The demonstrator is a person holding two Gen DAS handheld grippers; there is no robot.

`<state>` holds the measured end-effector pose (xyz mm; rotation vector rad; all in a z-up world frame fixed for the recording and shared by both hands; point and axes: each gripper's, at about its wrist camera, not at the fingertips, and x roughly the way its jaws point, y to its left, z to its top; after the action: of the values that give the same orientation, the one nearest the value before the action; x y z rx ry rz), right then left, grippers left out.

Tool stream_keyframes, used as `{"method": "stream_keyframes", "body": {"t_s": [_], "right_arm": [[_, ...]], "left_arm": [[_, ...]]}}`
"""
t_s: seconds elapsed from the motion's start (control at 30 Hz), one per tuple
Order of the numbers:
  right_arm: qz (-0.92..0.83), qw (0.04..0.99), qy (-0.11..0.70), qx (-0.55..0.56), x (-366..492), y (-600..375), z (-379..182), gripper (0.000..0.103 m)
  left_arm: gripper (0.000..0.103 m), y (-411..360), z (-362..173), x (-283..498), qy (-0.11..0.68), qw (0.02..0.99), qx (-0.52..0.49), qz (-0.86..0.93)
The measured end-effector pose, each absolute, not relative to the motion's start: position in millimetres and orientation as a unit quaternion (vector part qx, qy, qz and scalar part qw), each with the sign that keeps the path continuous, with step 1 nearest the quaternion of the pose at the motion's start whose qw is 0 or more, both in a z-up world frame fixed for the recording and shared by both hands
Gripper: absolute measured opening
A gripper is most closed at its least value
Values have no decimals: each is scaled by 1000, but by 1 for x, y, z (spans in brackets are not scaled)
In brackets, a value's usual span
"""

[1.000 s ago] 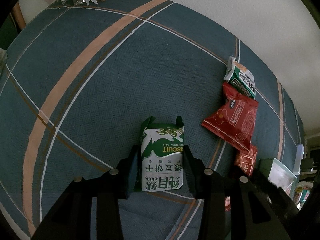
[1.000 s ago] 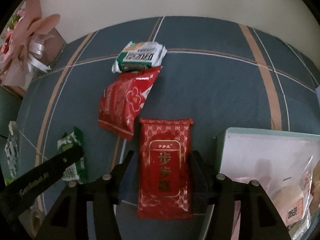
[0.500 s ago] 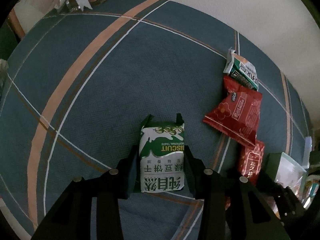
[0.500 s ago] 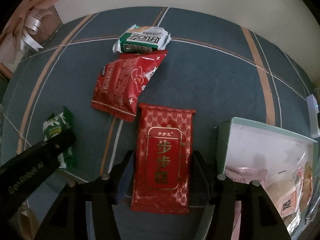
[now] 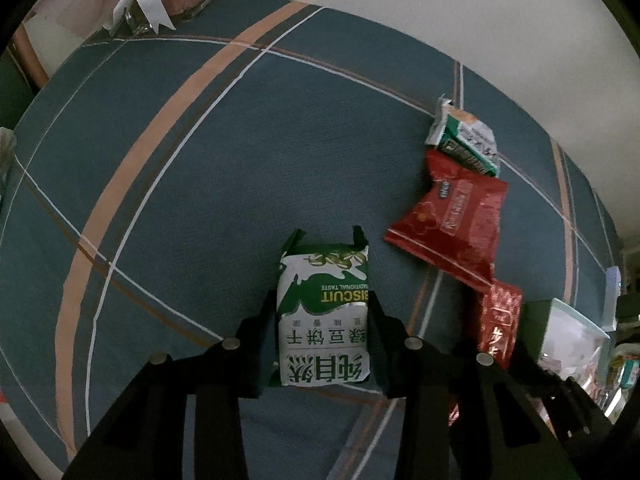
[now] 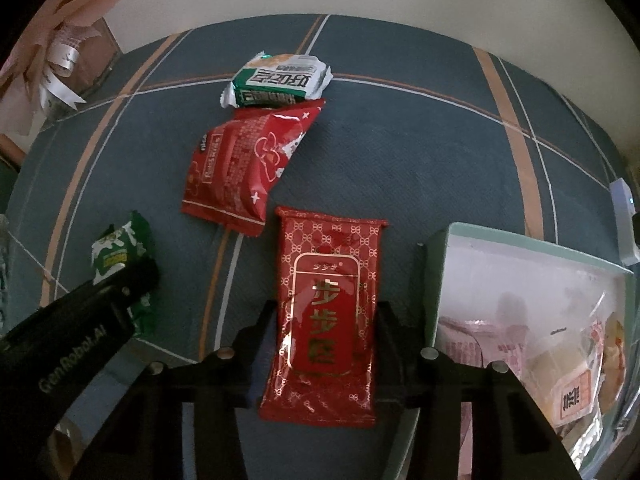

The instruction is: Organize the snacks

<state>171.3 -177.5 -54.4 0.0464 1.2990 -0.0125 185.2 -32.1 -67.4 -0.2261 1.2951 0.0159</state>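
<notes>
The left gripper (image 5: 323,334) is clamped on a green-and-white foil biscuit packet (image 5: 324,316). The right gripper (image 6: 325,332), jaws just closing, pinches a flat red patterned sachet (image 6: 326,312) on the blue plaid cloth (image 6: 400,152), left of a pale-green box (image 6: 436,276). Farther off lies a red foil pouch (image 6: 244,172).

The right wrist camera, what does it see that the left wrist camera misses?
Only the right view shows the whole patterned red packet between the right gripper fingers, and pink packets inside the mint box. Only the left shows the full green biscuit packet clamped in the left gripper. Both show the green-white pack, the red pouch and the tablecloth.
</notes>
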Motion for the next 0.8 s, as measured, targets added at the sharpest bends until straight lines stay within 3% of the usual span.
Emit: {"method": "stream_keyframes", "body": {"t_s": [0.8], "right_arm": [[-26,824,559,90,122,-245,37,49]], "left_arm": [[41,-65,31,153,526,842,-102,-60]]}}
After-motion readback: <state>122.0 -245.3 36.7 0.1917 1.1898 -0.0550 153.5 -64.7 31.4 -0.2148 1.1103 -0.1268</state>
